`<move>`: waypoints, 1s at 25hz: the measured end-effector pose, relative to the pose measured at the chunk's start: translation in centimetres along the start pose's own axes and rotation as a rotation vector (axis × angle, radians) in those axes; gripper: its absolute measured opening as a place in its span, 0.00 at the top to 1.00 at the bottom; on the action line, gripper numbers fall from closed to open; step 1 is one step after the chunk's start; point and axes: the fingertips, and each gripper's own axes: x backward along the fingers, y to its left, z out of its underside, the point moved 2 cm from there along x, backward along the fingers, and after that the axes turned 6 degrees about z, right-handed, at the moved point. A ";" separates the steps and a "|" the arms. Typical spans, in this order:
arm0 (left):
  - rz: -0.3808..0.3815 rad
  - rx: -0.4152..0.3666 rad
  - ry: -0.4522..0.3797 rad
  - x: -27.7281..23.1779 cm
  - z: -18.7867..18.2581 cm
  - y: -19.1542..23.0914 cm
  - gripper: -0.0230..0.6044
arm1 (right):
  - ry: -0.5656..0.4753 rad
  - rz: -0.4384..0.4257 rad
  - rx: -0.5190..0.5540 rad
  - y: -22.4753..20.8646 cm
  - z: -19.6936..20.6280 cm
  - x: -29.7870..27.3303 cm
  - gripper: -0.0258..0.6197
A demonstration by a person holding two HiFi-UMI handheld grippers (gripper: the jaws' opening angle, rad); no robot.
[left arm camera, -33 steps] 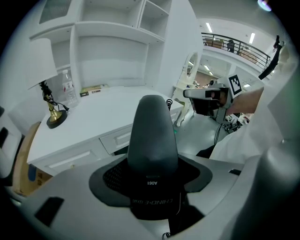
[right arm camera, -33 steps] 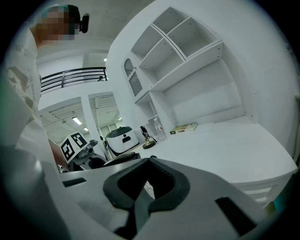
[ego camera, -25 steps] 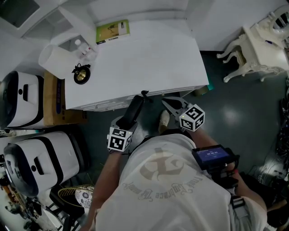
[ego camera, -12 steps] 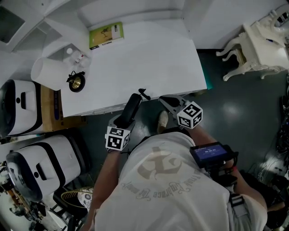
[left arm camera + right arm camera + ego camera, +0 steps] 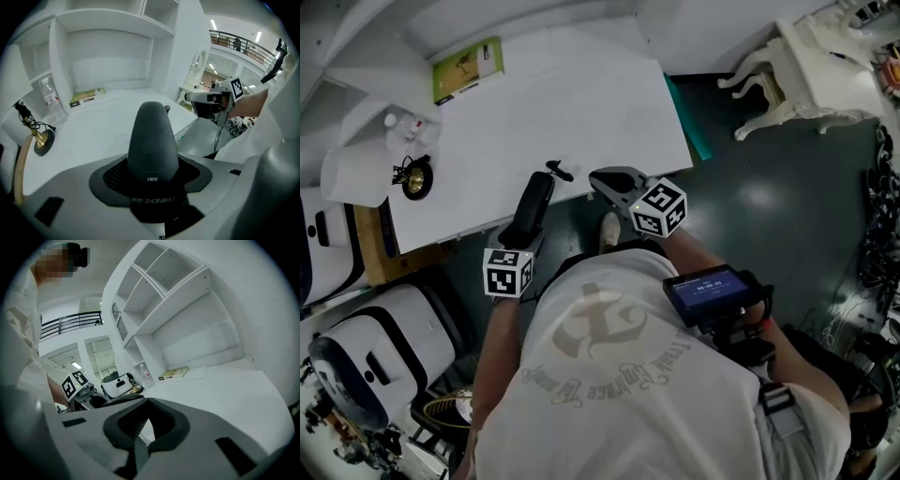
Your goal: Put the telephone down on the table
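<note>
A black telephone handset (image 5: 530,208) is clamped between the jaws of my left gripper (image 5: 517,246). Its far end reaches over the front edge of the white table (image 5: 581,103), and a short curled cord end (image 5: 558,171) sticks out past it. In the left gripper view the handset (image 5: 152,140) rises straight ahead between the dark pads, above the table (image 5: 103,126). My right gripper (image 5: 607,178) is at the table's front edge just right of the handset, shut and empty. In its own view, the right gripper (image 5: 146,425) has its pads together with nothing in them.
A green book (image 5: 467,67) lies at the table's far left edge. A brass piece with a black cord (image 5: 414,178) and a small bottle (image 5: 398,120) are at the left end. A white chair (image 5: 787,66) stands to the right, and white machines (image 5: 366,375) and a cardboard box (image 5: 370,239) to the left.
Both grippers have come forward to the table. The handset's far end, earlier below the front edge, now reaches over the tabletop. Neither grip has changed.
</note>
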 end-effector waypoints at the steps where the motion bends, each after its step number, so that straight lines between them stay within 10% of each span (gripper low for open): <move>1: 0.000 0.002 0.000 -0.2 -0.4 0.0 0.52 | -0.002 -0.002 0.000 -0.3 -0.2 -0.1 0.94; 25: 0.036 -0.055 0.008 -3.6 -6.9 3.0 0.52 | -0.015 0.048 -0.023 -4.6 -2.6 -1.3 0.94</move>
